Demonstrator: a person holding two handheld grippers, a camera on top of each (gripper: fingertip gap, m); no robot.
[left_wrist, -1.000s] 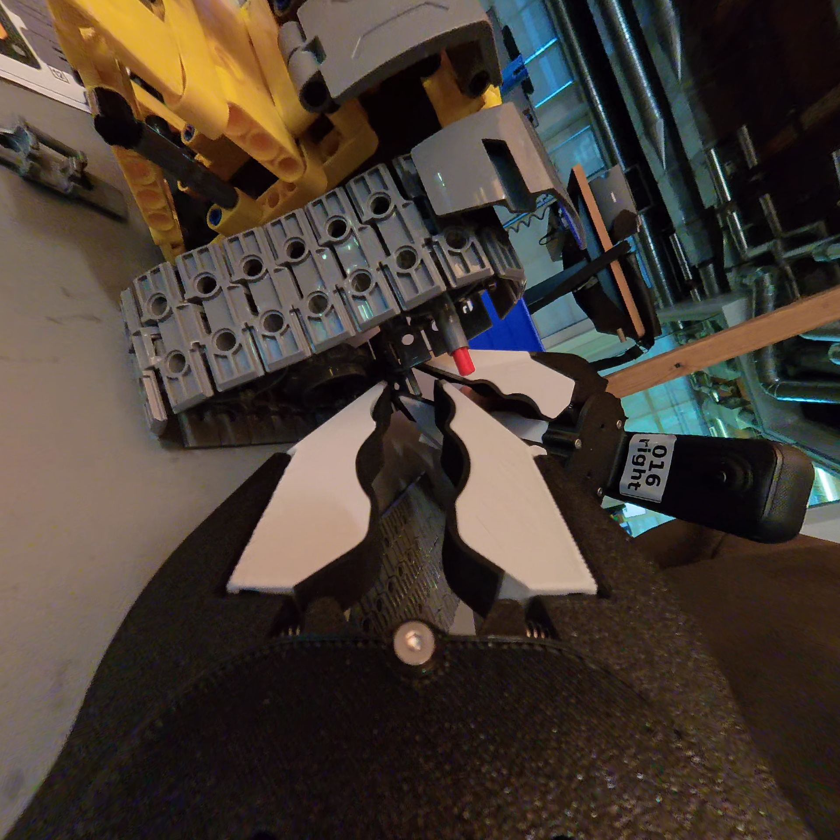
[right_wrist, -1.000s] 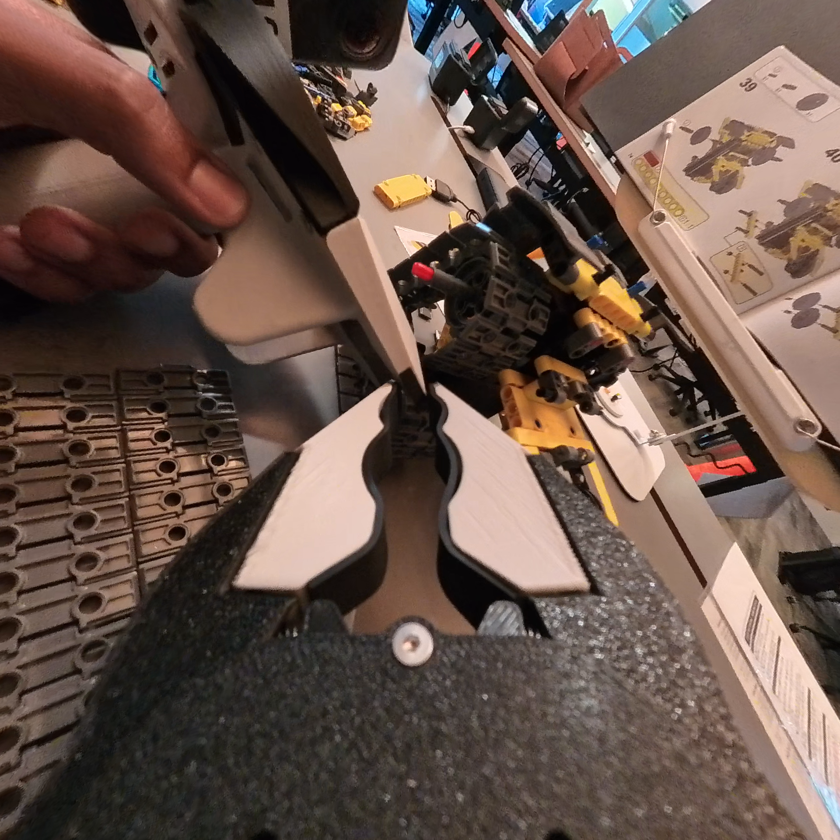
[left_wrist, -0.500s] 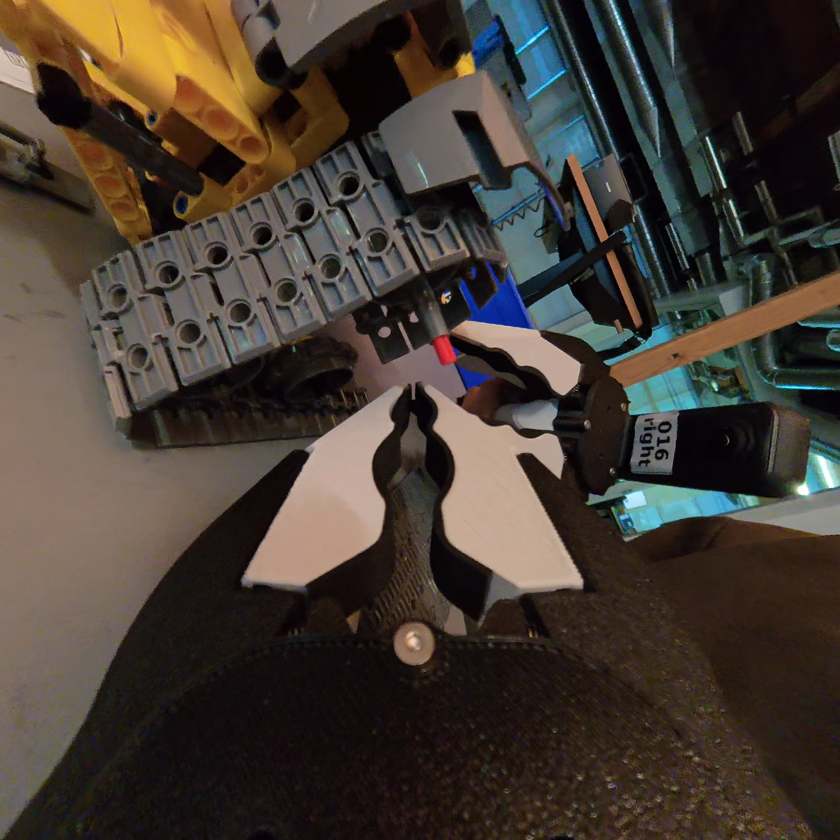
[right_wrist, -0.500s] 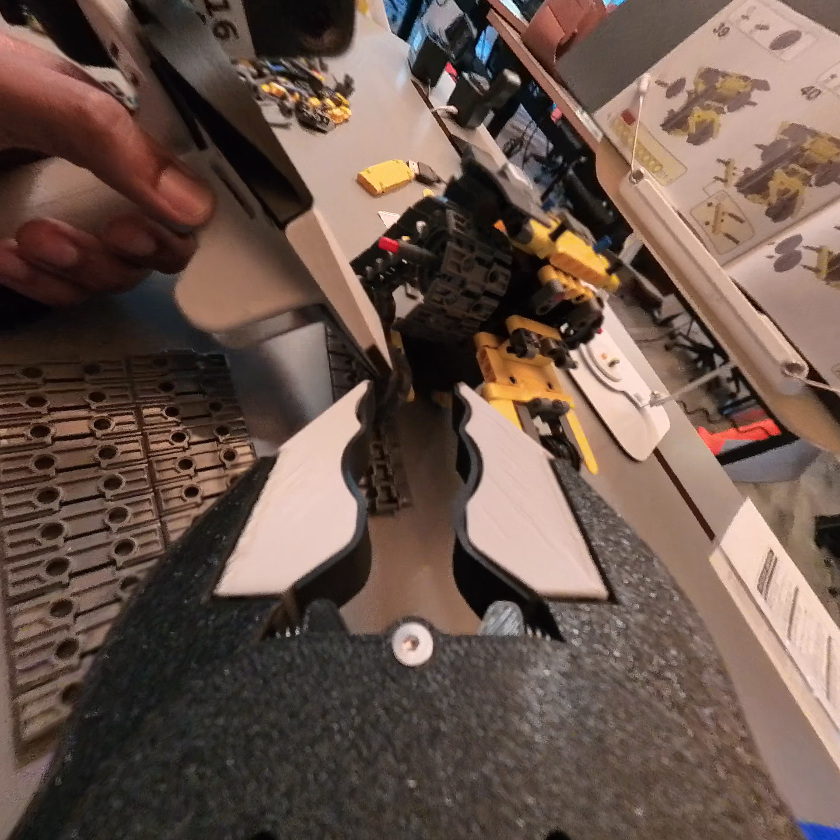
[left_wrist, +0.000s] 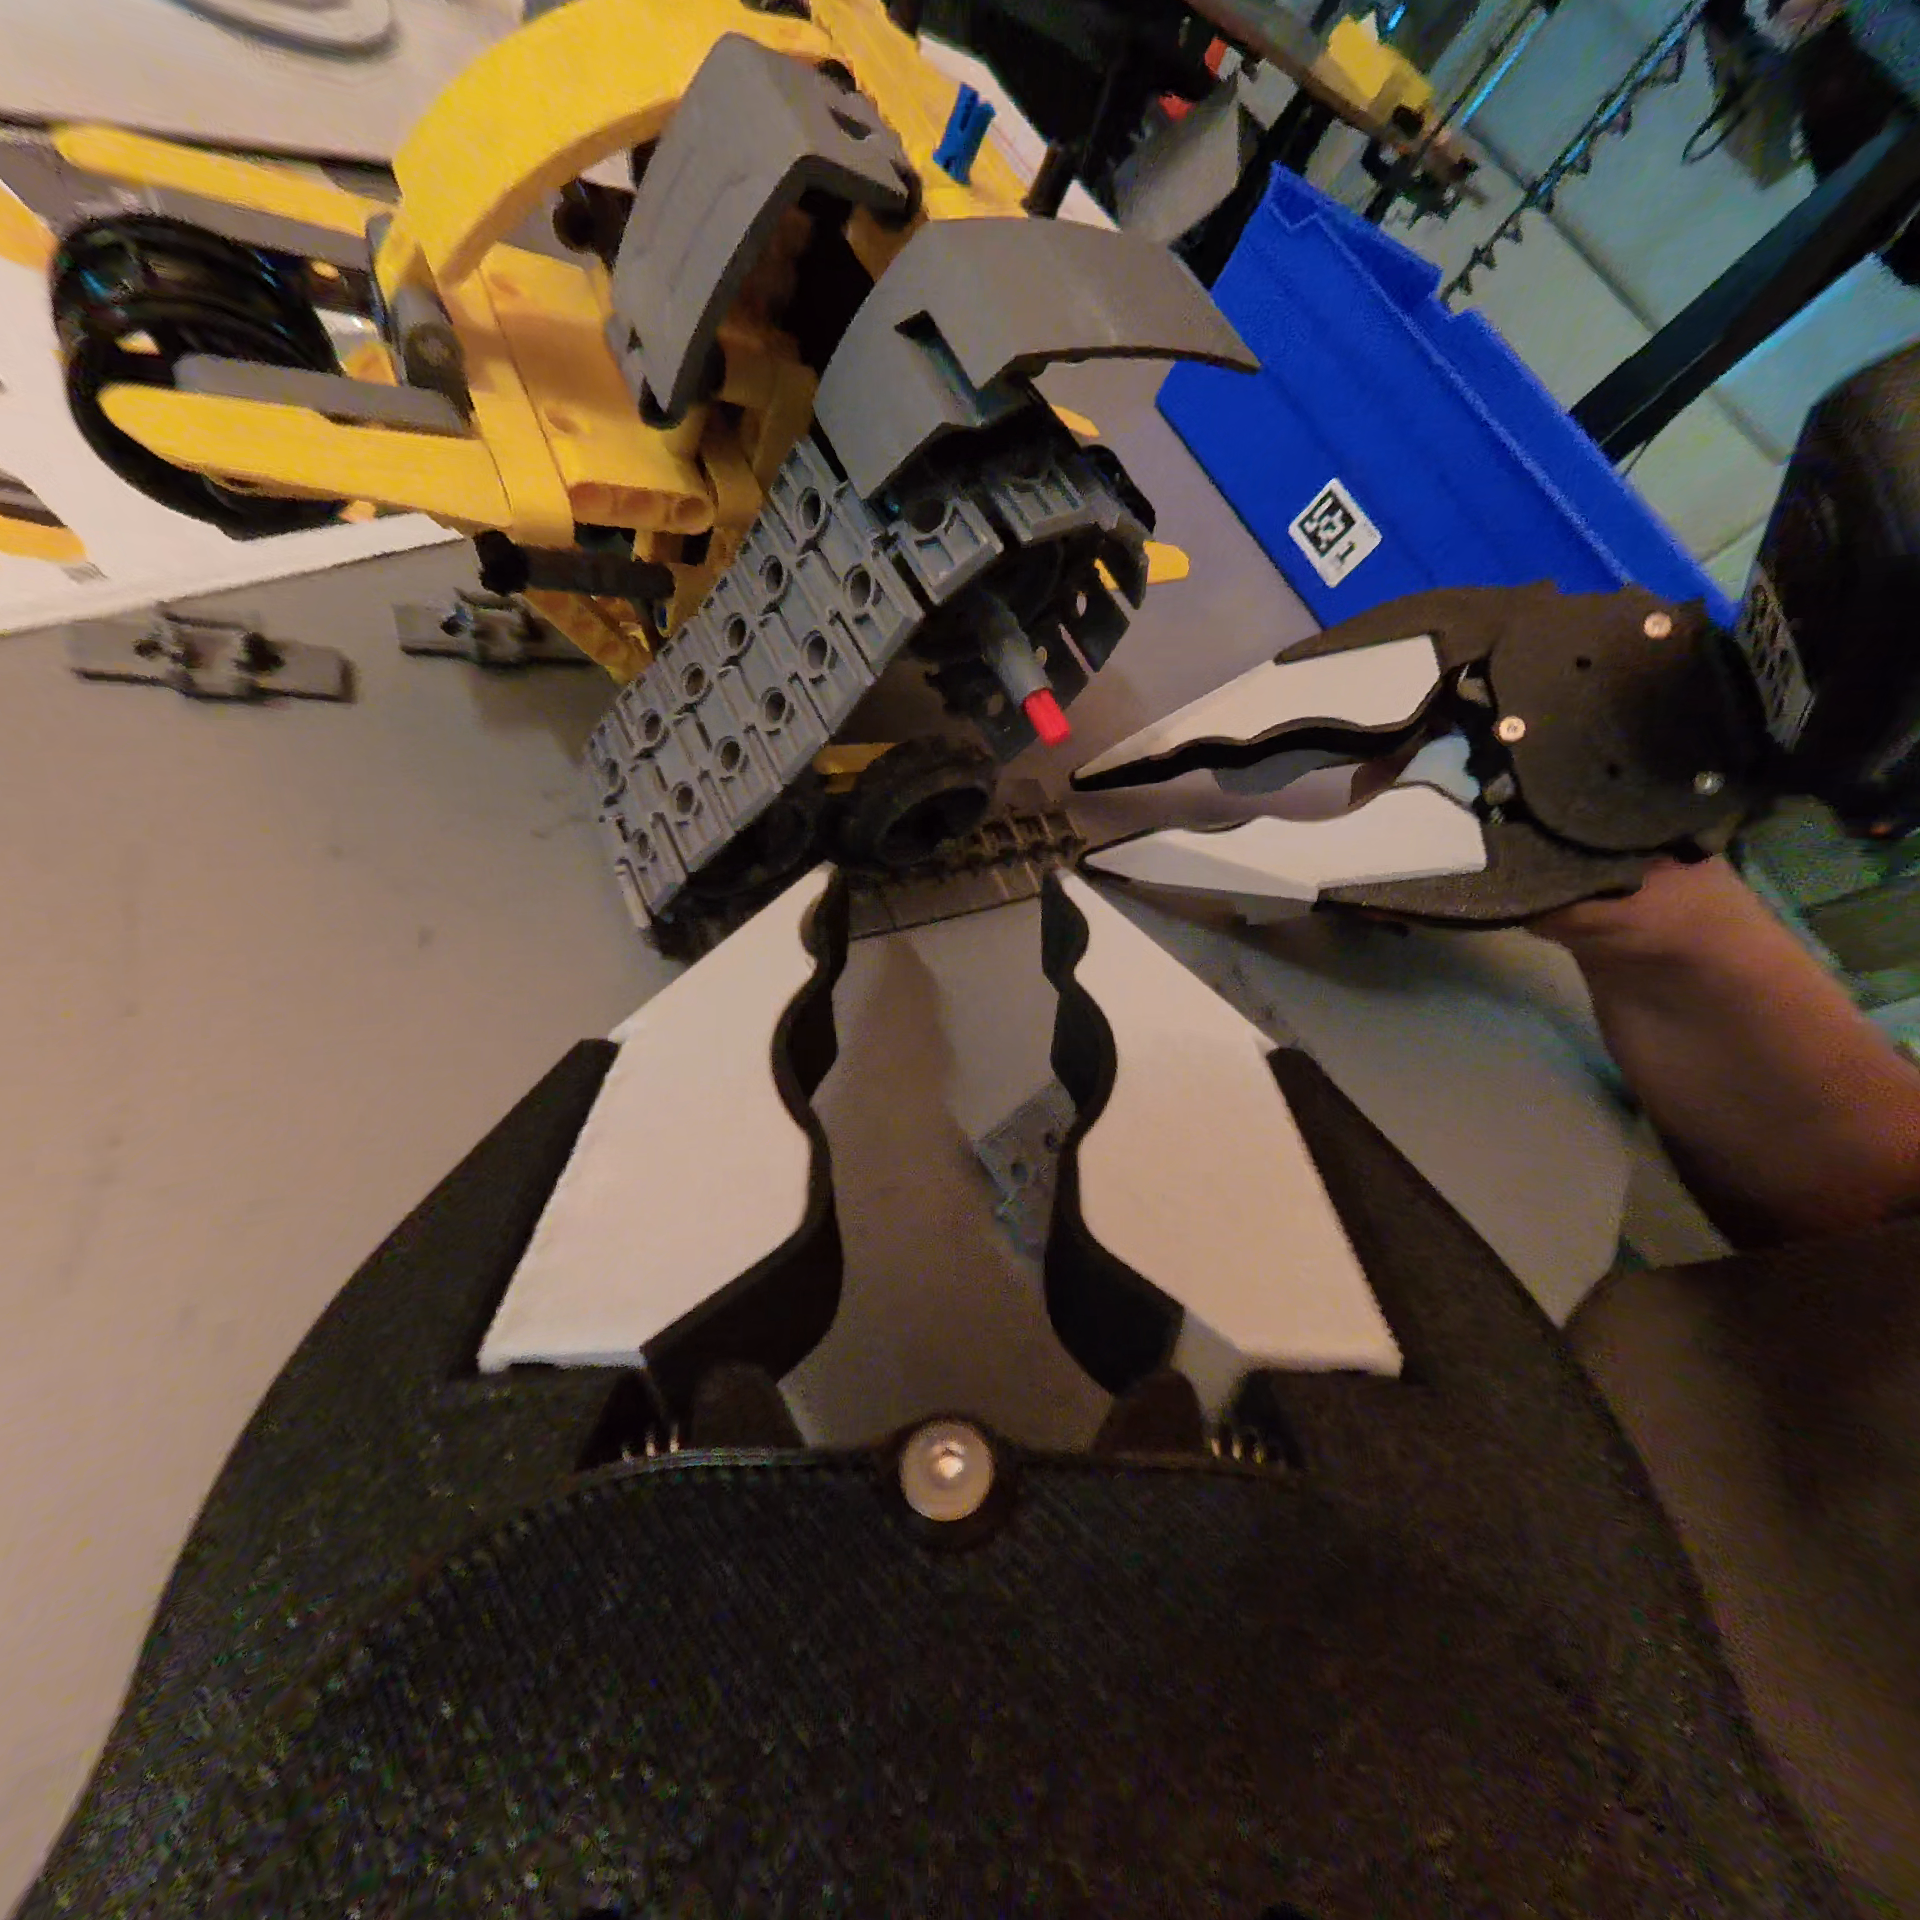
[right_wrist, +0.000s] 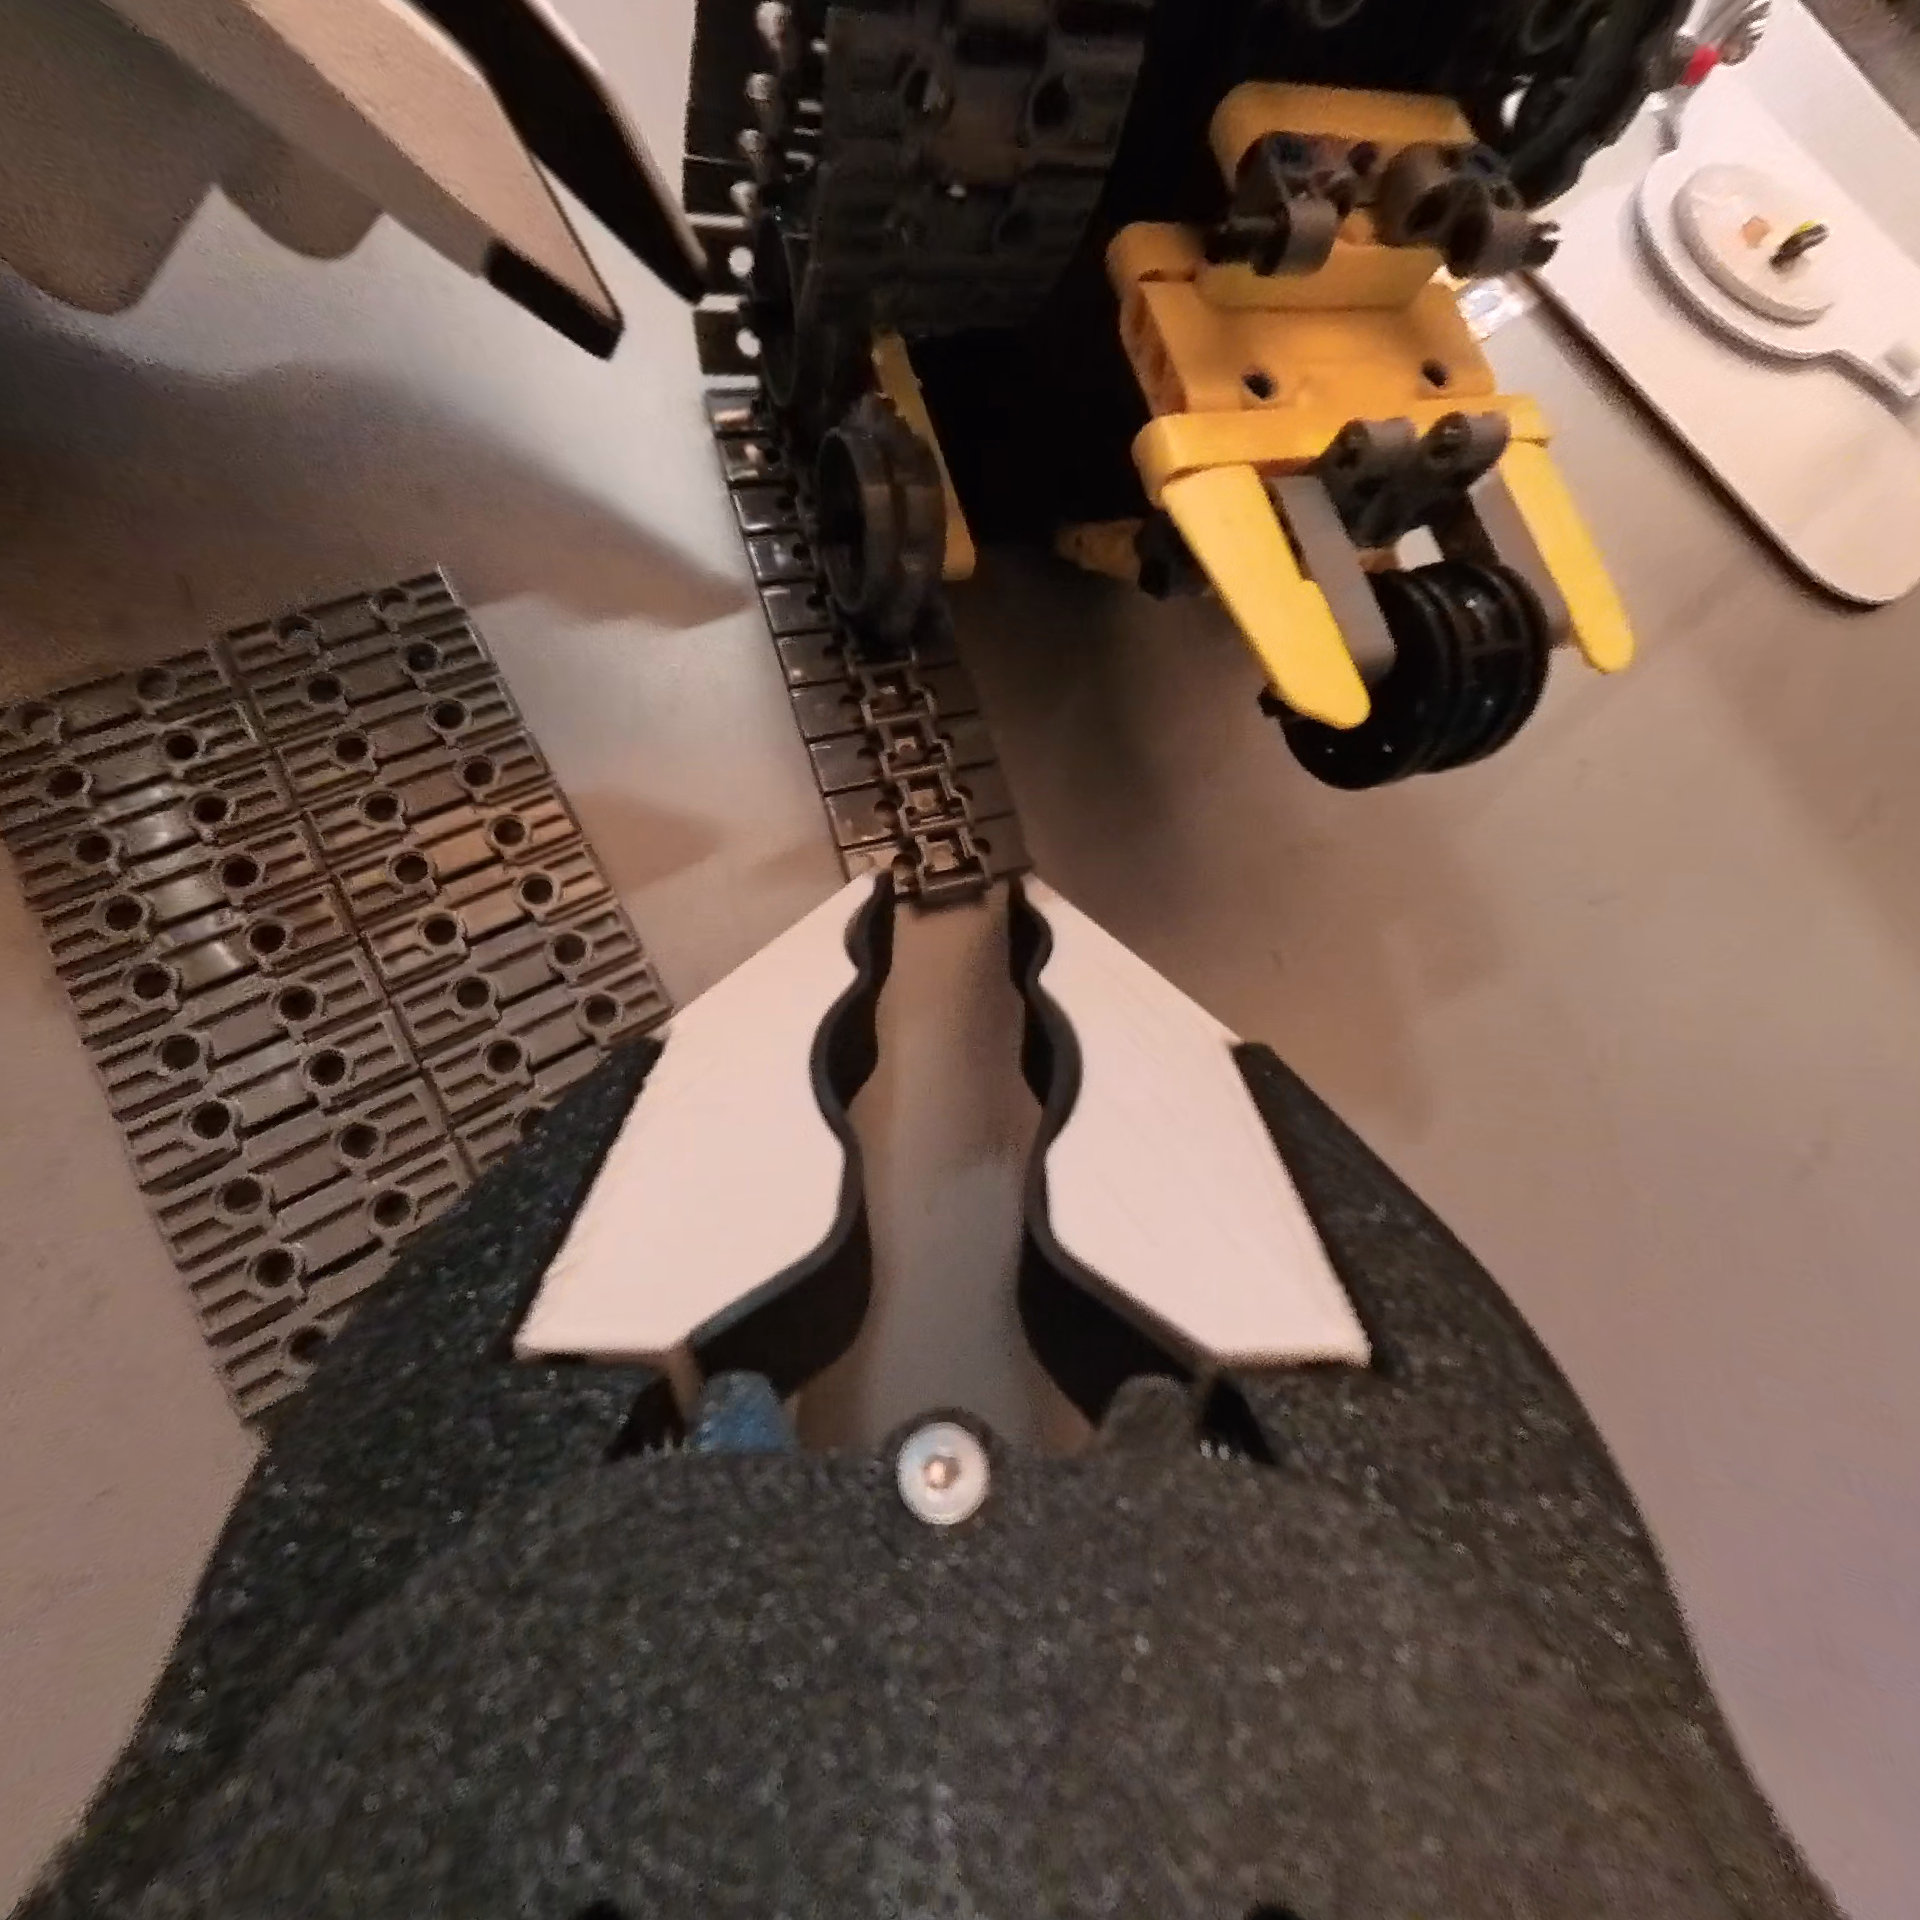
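Observation:
A yellow and grey brick-built tracked vehicle stands on the grey table. A black track strip runs from under its black wheel flat along the table. My right gripper has its tips closed in on the strip's last link; in the left wrist view it comes in from the right, held by a hand. My left gripper is open, its tips either side of the strip just below the wheel, holding nothing. A red-tipped pin sticks out of the vehicle's side.
A flat mat of joined grey tread links lies left of the right gripper. A blue bin stands behind the vehicle. Loose grey pieces and a small grey piece lie on the table. A white flat holder is at right. My hands' fingertips stand some 10 centimetres from each other. Measured from the fingertips, the red-tipped pin is 4 centimetres or so from the left gripper and 12 centimetres from the right.
My left gripper has opened from shut and drawn back. My right gripper opened half a second ago and has now narrowed onto the strip's end link. Both views have swung.

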